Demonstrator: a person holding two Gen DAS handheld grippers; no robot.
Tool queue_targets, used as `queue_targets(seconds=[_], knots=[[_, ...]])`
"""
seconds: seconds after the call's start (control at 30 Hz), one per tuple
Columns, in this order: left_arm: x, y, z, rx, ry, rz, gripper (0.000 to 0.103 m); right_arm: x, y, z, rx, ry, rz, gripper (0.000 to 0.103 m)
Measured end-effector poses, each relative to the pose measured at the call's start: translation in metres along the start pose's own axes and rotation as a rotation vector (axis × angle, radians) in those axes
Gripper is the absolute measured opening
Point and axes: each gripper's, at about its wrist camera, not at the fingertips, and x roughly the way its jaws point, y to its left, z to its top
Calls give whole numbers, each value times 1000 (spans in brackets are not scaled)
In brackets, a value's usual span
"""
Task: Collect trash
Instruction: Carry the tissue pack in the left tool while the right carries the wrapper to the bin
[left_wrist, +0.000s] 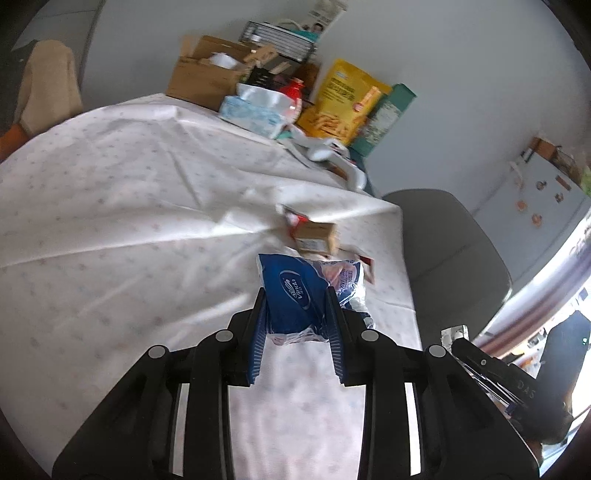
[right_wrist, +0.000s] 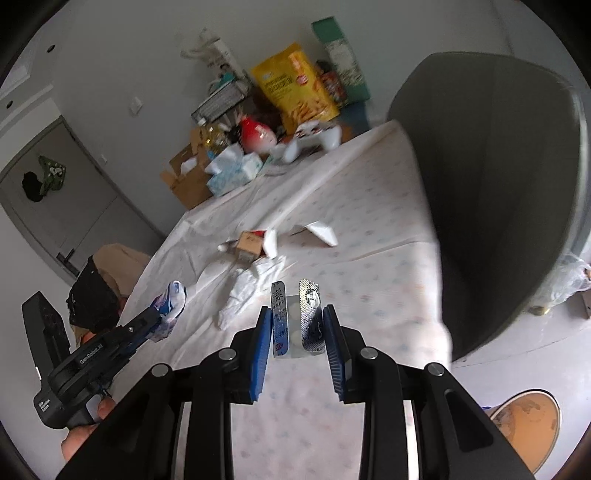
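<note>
My left gripper (left_wrist: 295, 291) is shut on a crumpled blue plastic wrapper (left_wrist: 303, 282), held above the white tablecloth (left_wrist: 110, 206); it also shows in the right wrist view (right_wrist: 168, 308). My right gripper (right_wrist: 297, 317) is shut on a folded silver and blue blister pack (right_wrist: 295, 317), held above the cloth. On the table lie a small brown carton (left_wrist: 316, 236), also in the right wrist view (right_wrist: 251, 243), a crumpled white tissue (right_wrist: 247, 291) and a white paper scrap (right_wrist: 323, 232).
A grey chair (right_wrist: 498, 192) stands at the table's right edge. At the far end are a cardboard box (left_wrist: 201, 75), a tissue pack (left_wrist: 251, 116), a yellow snack bag (left_wrist: 340, 103), a green box (left_wrist: 384, 118) and a white game controller (right_wrist: 314, 138).
</note>
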Motion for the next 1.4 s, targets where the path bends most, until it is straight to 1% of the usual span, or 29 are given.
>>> queue_targets(seconds=[0.23,0.33,0.5,0.57,0.77,0.93,1.0,1.2,1.4], knots=[[9,-40,-11,53,28,-64,30,-40,-29,-8,32,-68,-49,29],[14,-58,-19,80,49,-89,30,-55,-45,-13,65,-89,-71,29],[23,-89,-34,128,87,-134,30,-81,-71,-22,111,-128,-125,29],[26,-100,-39,147,99,-150,30,-89,-79,-26,112,-141,-162,30],[32,-136,-59,213,136,-191,30,-110,-104,-40,140,-151,-234,30],[41,-166,-87,271,196,-228,30,-126,-129,-55,183,-164,-274,30],[43,-175,-95,291,206,-235,30,-130,-139,-61,200,-166,-293,30],[52,-204,-123,340,246,-259,30,-145,-174,-82,264,-154,-354,30],[62,-221,-154,388,302,-266,30,-151,-205,-107,320,-120,-395,30]])
